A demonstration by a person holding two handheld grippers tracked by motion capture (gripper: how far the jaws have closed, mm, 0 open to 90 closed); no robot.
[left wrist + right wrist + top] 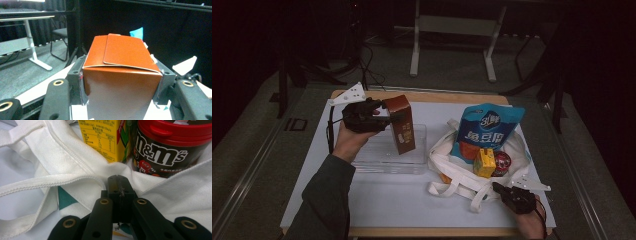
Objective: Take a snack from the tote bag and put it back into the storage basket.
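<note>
Left gripper: jaws clamped on both sides of one orange-brown carton, flap top, held tilted above one clear tray, left of centre.
Right gripper: jaws pressed together on the white tote bag's hem, lower right.
Bag contents: one blue pouch, one yellow carton, one red-lidded candy tub.
Table: white top.

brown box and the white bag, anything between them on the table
In the high view, the clear plastic tray sits between the brown box and the white bag.
</note>
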